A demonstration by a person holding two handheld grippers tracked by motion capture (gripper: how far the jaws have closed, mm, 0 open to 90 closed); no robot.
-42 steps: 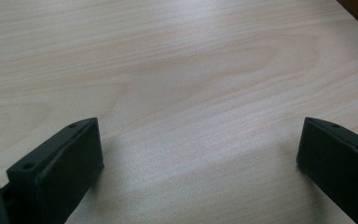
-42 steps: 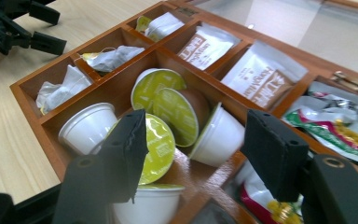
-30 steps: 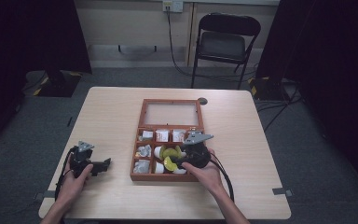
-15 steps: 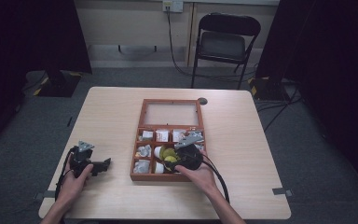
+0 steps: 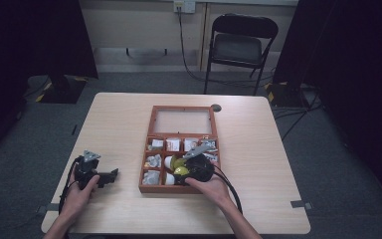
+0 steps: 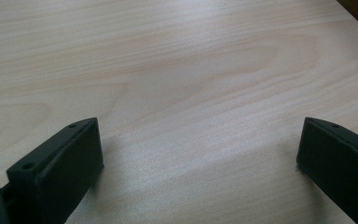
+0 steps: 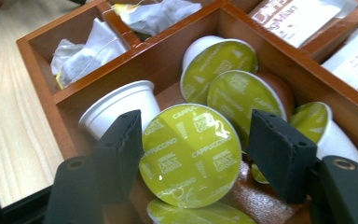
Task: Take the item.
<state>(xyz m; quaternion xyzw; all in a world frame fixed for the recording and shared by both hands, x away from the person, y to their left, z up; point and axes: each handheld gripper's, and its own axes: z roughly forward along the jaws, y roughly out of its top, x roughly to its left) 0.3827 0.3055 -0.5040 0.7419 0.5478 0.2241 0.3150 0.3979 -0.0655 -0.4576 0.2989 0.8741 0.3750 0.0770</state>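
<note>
Taking the wooden compartment box as the landmark, the left gripper sits well to its left on the pale wood table, held by the person's left hand. In the left gripper view its two black jaws stand wide apart with nothing between them, resting low over bare wood grain, and a dark corner of the box shows at the upper right edge.

The box is reddish-brown, with a glass-fronted lid lying open on its far side and rows of small compartments nearer the person. The leftmost compartments hold crumpled pale tea-bag sachets, and the far-row compartments hold flat white packets with brown print.

Inside the box's middle compartment lie several coffee capsules: white plastic cups with lime-green foil lids. One cappuccino capsule is tilted up with its lid facing the camera, printed with "CAPPUCCINO" and a small cup emblem. The right gripper, held by the right hand over the near edge of the box, brackets this capsule: one jaw is against the lid's left rim, the other stands just off its right rim, so the jaws are part-way apart around it and I cannot tell whether they actually grip. Behind it, one capsule lies on its side showing its white body, and others show their green lids

Beyond the table stands a black folding chair
</note>
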